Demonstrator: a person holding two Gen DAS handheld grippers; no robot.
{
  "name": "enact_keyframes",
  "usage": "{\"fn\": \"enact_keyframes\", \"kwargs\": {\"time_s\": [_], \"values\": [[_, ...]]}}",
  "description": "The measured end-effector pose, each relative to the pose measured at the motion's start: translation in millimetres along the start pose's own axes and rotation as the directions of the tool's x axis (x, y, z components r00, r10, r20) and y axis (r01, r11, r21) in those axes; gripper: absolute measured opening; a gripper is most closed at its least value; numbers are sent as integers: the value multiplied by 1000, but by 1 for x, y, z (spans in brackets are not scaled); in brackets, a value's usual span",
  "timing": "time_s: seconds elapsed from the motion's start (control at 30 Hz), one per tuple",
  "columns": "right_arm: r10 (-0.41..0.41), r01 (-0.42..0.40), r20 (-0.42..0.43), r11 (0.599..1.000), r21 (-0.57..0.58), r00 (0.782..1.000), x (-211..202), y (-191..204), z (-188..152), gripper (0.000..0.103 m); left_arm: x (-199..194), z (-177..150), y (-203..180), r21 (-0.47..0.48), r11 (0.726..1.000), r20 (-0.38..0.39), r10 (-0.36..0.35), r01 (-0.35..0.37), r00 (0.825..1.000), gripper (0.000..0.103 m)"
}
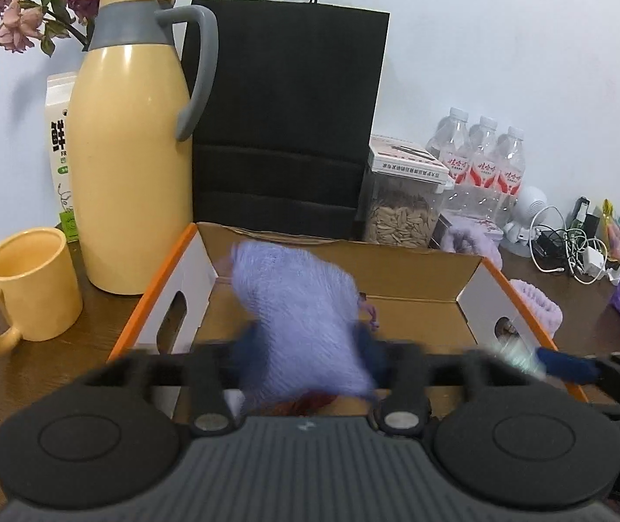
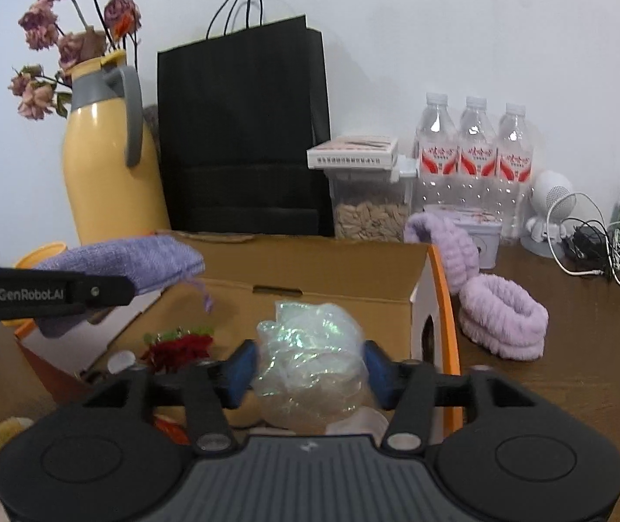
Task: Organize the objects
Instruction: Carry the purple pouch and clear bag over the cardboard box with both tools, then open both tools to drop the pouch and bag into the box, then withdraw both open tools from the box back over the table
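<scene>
While both grippers hover over the cardboard box (image 2: 331, 269), spread left fingers (image 1: 240, 348) flank a blurred lilac knit pouch (image 1: 305, 317); spread right fingers (image 2: 240, 369) flank a crumpled iridescent bag (image 2: 310, 361), grip uncertain.

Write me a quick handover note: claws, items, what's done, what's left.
Left claw: open, with the purple knit pouch loose between its jaws above the cardboard box.
Right claw: open, with the iridescent plastic bag between its jaws, also over the box.
Done: a red flower already lies in the box.
Left: the fluffy purple bands sit on the table beside the box and are probably next.
</scene>
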State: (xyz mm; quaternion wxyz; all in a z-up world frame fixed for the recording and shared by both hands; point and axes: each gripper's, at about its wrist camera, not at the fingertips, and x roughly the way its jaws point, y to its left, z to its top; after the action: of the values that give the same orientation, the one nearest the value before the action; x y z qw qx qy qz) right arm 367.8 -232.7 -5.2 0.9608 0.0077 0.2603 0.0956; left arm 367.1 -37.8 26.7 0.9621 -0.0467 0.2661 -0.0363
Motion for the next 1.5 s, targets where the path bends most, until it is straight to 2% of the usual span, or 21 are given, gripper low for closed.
{"fn": "enact_keyframes", "kwargs": {"time_s": [0.03, 0.1, 0.27, 0.67, 0.87, 1.13, 1.27, 1.5], "values": [[-7, 7, 5, 1000, 2, 1000, -2, 0, 1, 100, -1, 0, 0, -3, 1000, 11, 6, -6, 1000, 103], [-13, 13, 17, 1000, 4, 1000, -6, -1, 2, 103, -5, 0, 2, -25, 999, 38, 28, -27, 999, 103], [-19, 19, 14, 1000, 3, 1000, -7, 1, 4, 103, -6, 2, 5, -37, 999, 26, 36, -35, 999, 103], [-15, 15, 52, 1000, -5, 999, -22, 3, 8, 103, -22, 3, 3, -28, 999, 63, 17, -16, 998, 103], [-11, 12, 100, 1000, -11, 995, -46, 5, 8, 103, -48, 1, 4, 2, 1000, 124, -18, 18, 992, 103], [16, -16, 178, 1000, -5, 984, -95, 3, -10, 103, -84, -11, 7, 40, 999, 148, -39, 34, 988, 103], [1, 3, 166, 1000, -20, 986, -118, 3, -27, 103, -105, -27, 15, 46, 999, 149, -36, 30, 988, 103], [-2, 8, 72, 997, -78, 997, -142, 4, -65, 103, -125, -60, 33, 51, 999, 90, -21, 17, 996, 103]]}}
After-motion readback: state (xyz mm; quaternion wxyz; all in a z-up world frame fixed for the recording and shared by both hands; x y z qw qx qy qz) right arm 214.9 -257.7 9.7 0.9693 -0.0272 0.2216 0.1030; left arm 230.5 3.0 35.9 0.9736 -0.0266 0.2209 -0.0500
